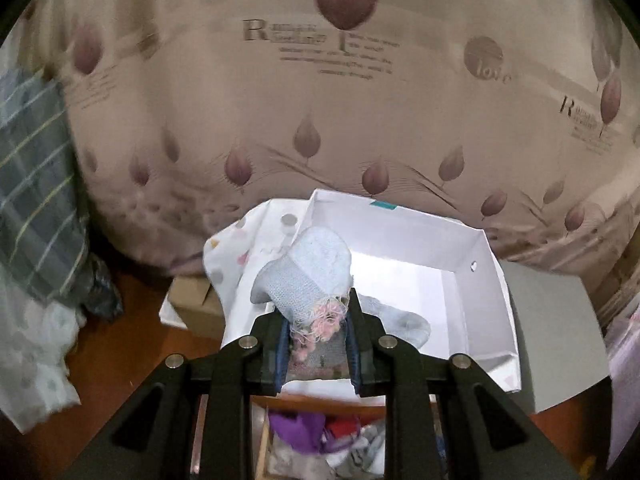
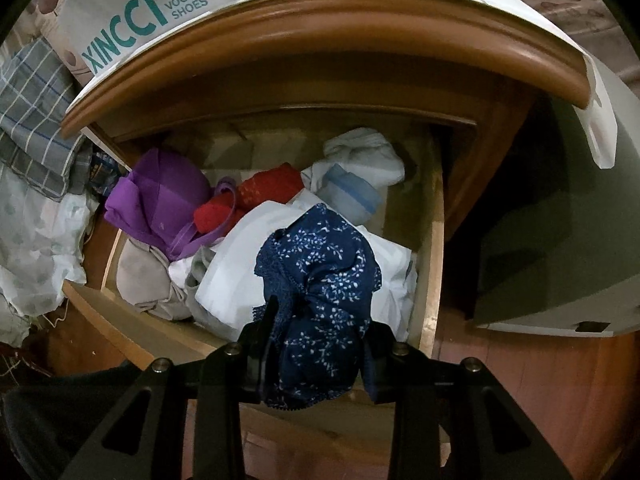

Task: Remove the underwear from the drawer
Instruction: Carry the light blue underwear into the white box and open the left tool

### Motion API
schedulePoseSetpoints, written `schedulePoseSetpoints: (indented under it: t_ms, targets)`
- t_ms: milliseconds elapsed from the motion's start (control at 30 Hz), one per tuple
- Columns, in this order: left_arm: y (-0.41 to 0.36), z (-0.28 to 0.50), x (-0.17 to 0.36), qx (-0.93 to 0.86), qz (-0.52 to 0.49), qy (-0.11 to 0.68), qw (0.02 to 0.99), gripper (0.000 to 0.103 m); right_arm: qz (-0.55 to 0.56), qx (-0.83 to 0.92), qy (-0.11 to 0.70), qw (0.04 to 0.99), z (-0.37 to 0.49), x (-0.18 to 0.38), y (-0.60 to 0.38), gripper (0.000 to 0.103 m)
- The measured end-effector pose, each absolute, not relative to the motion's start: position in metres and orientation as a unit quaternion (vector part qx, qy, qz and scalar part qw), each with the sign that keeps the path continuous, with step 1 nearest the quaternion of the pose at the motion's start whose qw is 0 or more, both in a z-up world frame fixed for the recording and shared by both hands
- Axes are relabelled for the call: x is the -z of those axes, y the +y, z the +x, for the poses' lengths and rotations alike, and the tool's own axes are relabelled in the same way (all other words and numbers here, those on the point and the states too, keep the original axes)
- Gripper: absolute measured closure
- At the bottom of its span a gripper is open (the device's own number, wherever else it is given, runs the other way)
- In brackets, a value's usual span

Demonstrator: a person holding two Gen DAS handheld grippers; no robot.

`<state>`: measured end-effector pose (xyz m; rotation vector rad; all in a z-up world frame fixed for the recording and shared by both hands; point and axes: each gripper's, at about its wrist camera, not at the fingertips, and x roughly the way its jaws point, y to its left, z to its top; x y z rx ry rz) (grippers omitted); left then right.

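My left gripper (image 1: 316,320) is shut on a pale blue knitted piece of underwear (image 1: 308,276) with pink and white fuzzy trim, held up over an open white box (image 1: 472,300). My right gripper (image 2: 316,320) is shut on a bunched navy blue piece of underwear with white flecks (image 2: 324,280), just above the open wooden drawer (image 2: 432,248). The drawer holds a purple garment (image 2: 160,196), a red one (image 2: 256,196), white cloth (image 2: 236,272) and a beige piece (image 2: 144,276). In the left wrist view, part of the drawer (image 1: 320,440) shows below the jaws.
A white shoe-box lid with teal lettering (image 2: 152,8) lies on the nightstand top (image 2: 360,40). A beige patterned bedsheet (image 1: 320,100) fills the background. Plaid cloth (image 1: 36,200) and white spotted fabric (image 1: 240,260) lie to the left. A grey box (image 2: 560,240) stands at right.
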<state>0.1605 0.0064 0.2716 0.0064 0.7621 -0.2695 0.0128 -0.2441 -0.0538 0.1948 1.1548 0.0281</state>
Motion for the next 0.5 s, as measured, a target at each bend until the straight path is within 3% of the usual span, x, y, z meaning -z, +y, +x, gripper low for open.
schedulePoseSetpoints:
  t_ms: [500]
  targets:
    - [-0.050,0.232,-0.183,0.123,0.063,0.454,0.880,0.082,0.112,-0.019,0.550,0.827,0.015,0.054,-0.250,0.069]
